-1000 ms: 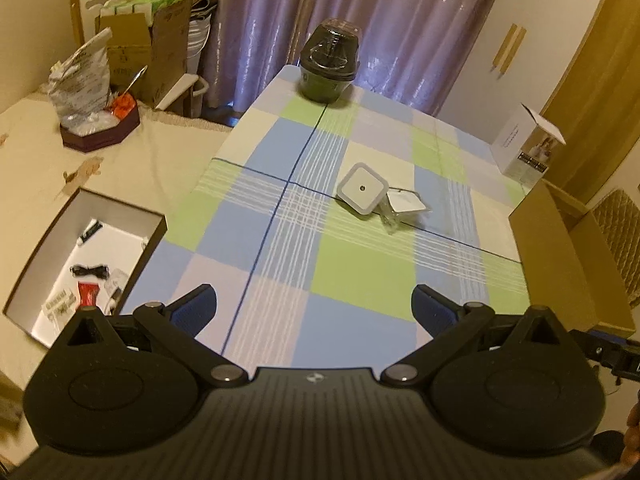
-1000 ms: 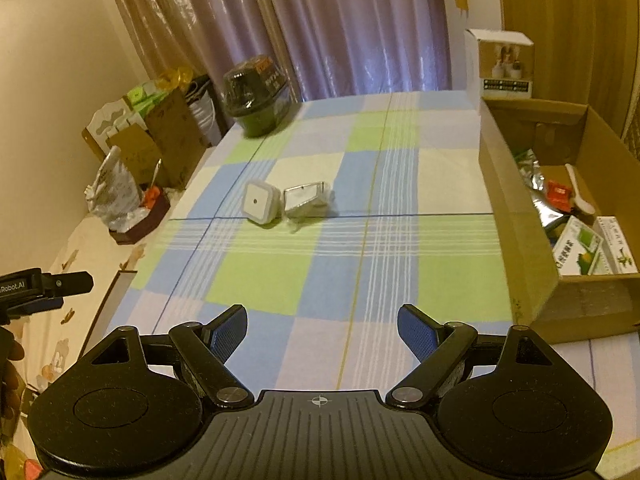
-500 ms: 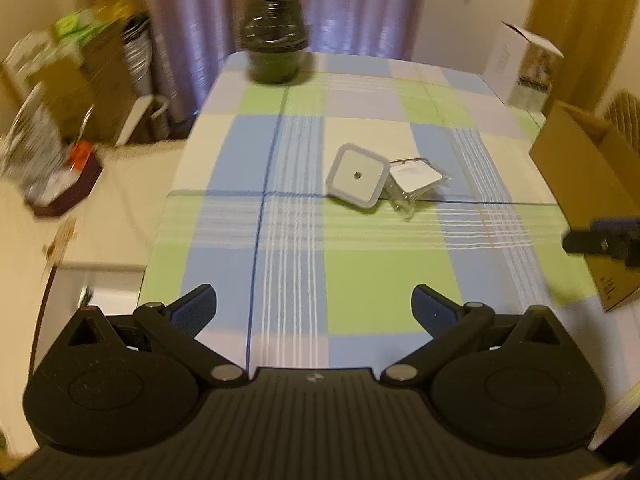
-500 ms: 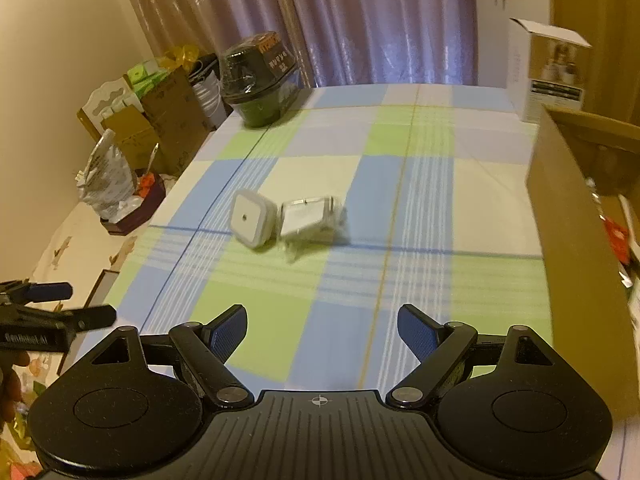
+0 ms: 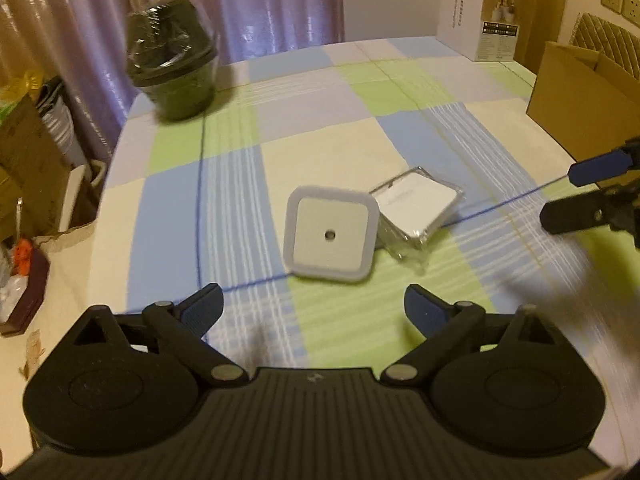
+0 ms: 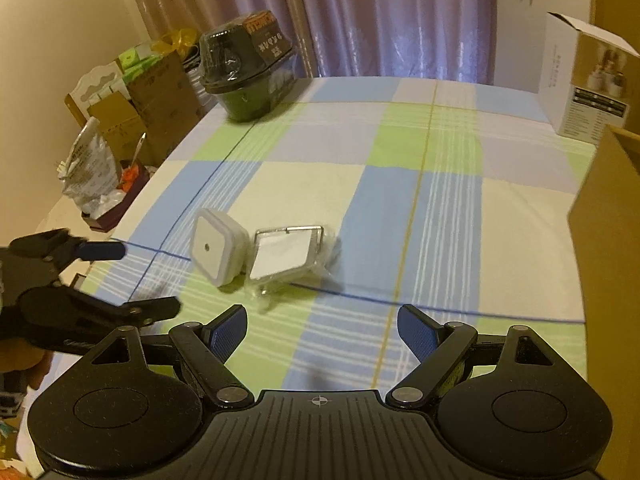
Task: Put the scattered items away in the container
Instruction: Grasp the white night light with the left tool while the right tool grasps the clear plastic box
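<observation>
A white square night light point(image 5: 330, 237) with a small dot at the centre of its face lies near the middle of the surface point(image 5: 320, 128), which is covered by a cloth checked in blue, green, cream and lilac. Touching its right side is a clear plastic case point(image 5: 416, 208) with a white insert, tilted on one edge; in the right wrist view the same two things sit side by side, the night light point(image 6: 218, 246) propped at an angle and the case point(image 6: 286, 254) leaning just beside it.

The left gripper point(image 5: 314, 312) hangs just short of the night light, its blue-padded fingers spread wide with nothing between them. The right gripper point(image 6: 322, 330) is likewise released and empty, facing the pair from the other side; its fingers show at the right edge of the left wrist view, and the left gripper's fingers show at the left edge of the right wrist view, with part of a hand point(image 6: 24, 364) behind them.

A brown cardboard box point(image 5: 576, 92) stands at the right edge of the surface, well apart from the two things; its inside is not visible. A white carton point(image 5: 480, 16) stands at the far right corner, and a dark lidded tub wrapped in film point(image 5: 172, 64) at the far left corner. Purple curtains point(image 6: 360, 12) hang behind. Cardboard and bags point(image 6: 136, 92) crowd the floor to the left.
</observation>
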`<action>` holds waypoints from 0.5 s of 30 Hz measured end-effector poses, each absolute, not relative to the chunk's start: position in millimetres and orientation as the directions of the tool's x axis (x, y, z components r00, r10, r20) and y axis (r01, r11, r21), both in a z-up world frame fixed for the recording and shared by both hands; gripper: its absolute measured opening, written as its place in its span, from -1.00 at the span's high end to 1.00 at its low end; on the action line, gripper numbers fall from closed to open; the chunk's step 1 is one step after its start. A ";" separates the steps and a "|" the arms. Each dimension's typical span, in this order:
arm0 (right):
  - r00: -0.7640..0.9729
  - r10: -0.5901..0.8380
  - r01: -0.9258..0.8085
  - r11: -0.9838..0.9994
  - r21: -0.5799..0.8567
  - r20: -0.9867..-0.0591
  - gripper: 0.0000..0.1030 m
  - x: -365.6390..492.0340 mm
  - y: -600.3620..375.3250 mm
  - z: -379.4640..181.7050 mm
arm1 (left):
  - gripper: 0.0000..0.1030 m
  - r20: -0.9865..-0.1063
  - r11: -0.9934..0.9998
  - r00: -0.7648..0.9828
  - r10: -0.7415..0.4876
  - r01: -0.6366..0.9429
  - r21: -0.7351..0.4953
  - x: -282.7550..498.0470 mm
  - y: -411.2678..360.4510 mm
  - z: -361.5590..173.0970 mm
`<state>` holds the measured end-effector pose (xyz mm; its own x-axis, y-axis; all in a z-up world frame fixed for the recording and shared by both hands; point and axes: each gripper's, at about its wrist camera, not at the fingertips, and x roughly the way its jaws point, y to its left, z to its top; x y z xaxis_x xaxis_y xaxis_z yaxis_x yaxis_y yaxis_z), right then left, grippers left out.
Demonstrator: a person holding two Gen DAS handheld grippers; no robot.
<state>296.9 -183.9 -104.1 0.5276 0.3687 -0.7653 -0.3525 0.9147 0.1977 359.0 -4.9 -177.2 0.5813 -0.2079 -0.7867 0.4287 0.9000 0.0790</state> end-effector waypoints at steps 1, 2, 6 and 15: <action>0.529 0.368 -0.355 0.914 0.195 -0.765 -0.71 300.8 -182.2 -107.0 | -0.78 -0.786 0.896 0.580 -0.216 0.437 0.077 364.2 -7.1 -180.4; 0.530 0.370 -0.357 0.914 0.195 -0.763 -0.71 304.3 -180.7 -109.4 | -0.77 -0.782 0.890 0.582 -0.222 0.449 0.082 369.0 -9.8 -182.7; 0.528 0.371 -0.359 0.913 0.195 -0.764 -0.71 317.2 -176.6 -118.6 | -0.60 -0.780 0.855 0.583 -0.228 0.503 0.125 385.4 -21.7 -191.0; 0.509 0.380 -0.367 0.907 0.205 -0.772 -0.71 341.7 -168.8 -135.9 | -0.16 -0.794 0.870 0.565 -0.222 0.483 0.101 400.9 -22.0 -196.6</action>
<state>341.7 -168.8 -135.9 0.5095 0.3803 -0.7719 -0.3669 0.9074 0.2050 400.9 -22.0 -196.6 0.5655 -0.2223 -0.7942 0.4834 0.8695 0.1009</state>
